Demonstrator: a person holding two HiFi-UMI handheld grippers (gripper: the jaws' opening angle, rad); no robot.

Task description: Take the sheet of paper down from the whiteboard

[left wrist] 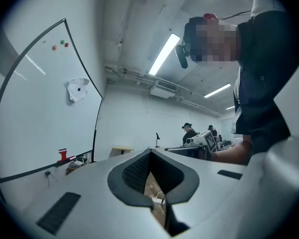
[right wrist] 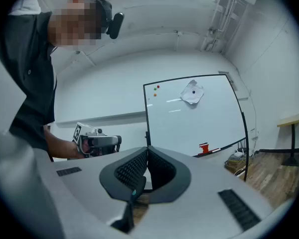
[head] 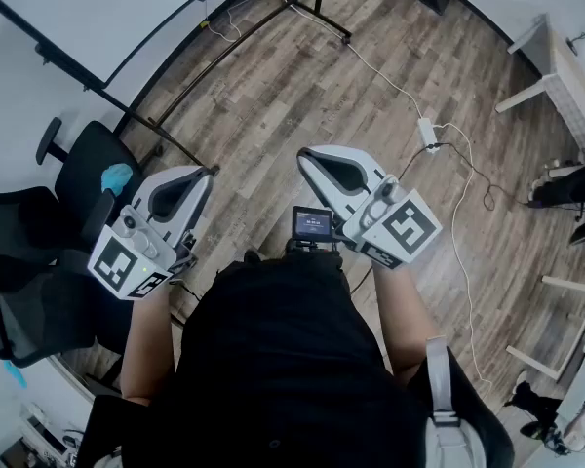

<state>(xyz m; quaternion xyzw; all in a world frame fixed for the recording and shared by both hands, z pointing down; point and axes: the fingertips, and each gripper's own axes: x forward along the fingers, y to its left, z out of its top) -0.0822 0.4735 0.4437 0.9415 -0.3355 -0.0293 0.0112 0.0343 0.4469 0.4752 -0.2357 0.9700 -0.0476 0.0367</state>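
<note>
A crumpled white sheet of paper hangs high on the whiteboard, pinned by a dark magnet. The right gripper view shows the same paper on the whiteboard, several steps away. In the head view only the board's lower edge shows at the top left. My left gripper and right gripper are held level at waist height, side by side. The left gripper has its tips together with nothing in them. The right gripper is likewise shut and empty.
A black office chair stands close on my left. The whiteboard's black stand legs cross the wooden floor ahead. A power strip with white cable lies to the right. A red item sits on the board's tray. People stand far off.
</note>
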